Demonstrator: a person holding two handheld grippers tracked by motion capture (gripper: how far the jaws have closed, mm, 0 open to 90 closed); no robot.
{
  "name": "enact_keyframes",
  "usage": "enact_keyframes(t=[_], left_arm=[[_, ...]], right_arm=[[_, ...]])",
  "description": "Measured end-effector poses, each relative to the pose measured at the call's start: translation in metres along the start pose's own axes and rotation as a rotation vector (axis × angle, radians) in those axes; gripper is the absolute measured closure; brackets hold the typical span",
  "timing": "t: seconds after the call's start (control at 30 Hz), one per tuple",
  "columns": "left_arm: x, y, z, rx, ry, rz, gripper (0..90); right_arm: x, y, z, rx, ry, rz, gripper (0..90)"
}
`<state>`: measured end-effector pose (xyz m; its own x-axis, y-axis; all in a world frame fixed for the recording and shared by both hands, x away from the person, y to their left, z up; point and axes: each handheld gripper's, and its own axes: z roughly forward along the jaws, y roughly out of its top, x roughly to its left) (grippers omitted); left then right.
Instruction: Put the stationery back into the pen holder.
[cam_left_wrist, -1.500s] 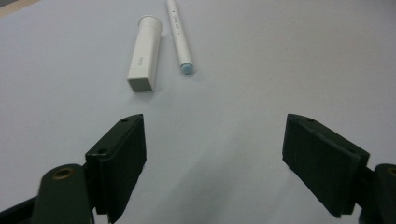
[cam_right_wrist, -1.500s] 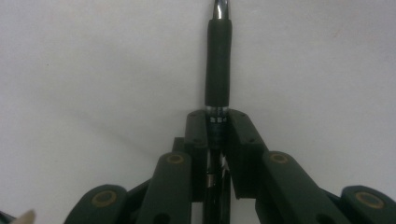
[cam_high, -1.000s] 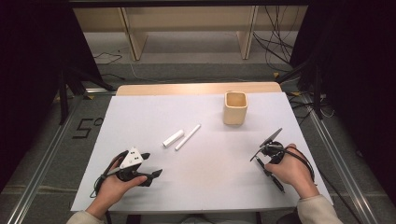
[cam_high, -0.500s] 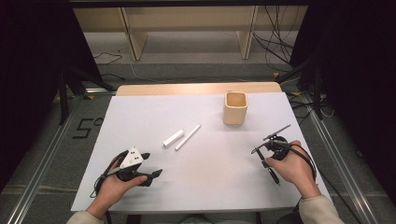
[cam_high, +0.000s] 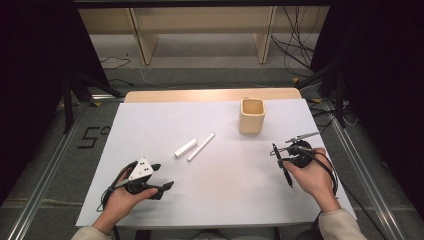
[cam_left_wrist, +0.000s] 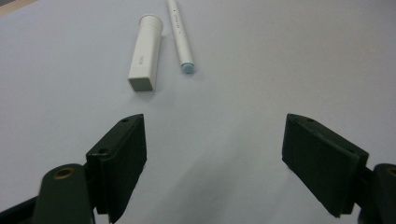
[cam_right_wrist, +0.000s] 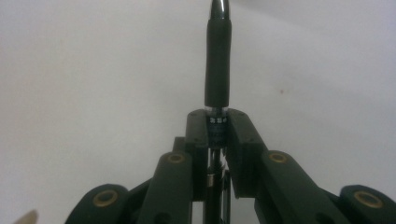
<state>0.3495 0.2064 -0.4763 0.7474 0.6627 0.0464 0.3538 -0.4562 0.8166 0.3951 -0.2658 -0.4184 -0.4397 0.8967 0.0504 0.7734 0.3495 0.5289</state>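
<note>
Black pen sits clamped in the right gripper jaws, low over the surface near the beige cup. Best carried steadily and tipped upright over the cup's mouth. Since the earlier frame it has swung toward the left. The left gripper rests with jaws wide apart.

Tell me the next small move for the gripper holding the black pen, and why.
Probably carry the right gripper up the table toward the beige cup. Its jaws are already clamped on the black pen, and the cup stands upright with its mouth open just beyond it. The left gripper is open with nothing between its jaws.
</note>
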Motion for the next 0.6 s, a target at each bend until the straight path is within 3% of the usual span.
enact_keyframes(t=[0.23, 0.47, 0.6], left_arm=[[0.0002, 0.0, -0.0001, 0.0, 0.001, 0.001, 22.1], [0.0003, 0.0, -0.0003, -0.002, 0.001, 0.0, 22.0], [0.0002, 0.0001, -0.0003, -0.002, 0.002, 0.002, 22.0]], right_arm=[[-0.0005, 0.0013, -0.0032, -0.119, -0.009, -0.005, 80.2], [-0.0002, 0.0012, -0.0002, -0.163, -0.008, -0.027, 80.2], [0.0, 0.0019, -0.0014, -0.217, -0.013, -0.035, 80.2]])
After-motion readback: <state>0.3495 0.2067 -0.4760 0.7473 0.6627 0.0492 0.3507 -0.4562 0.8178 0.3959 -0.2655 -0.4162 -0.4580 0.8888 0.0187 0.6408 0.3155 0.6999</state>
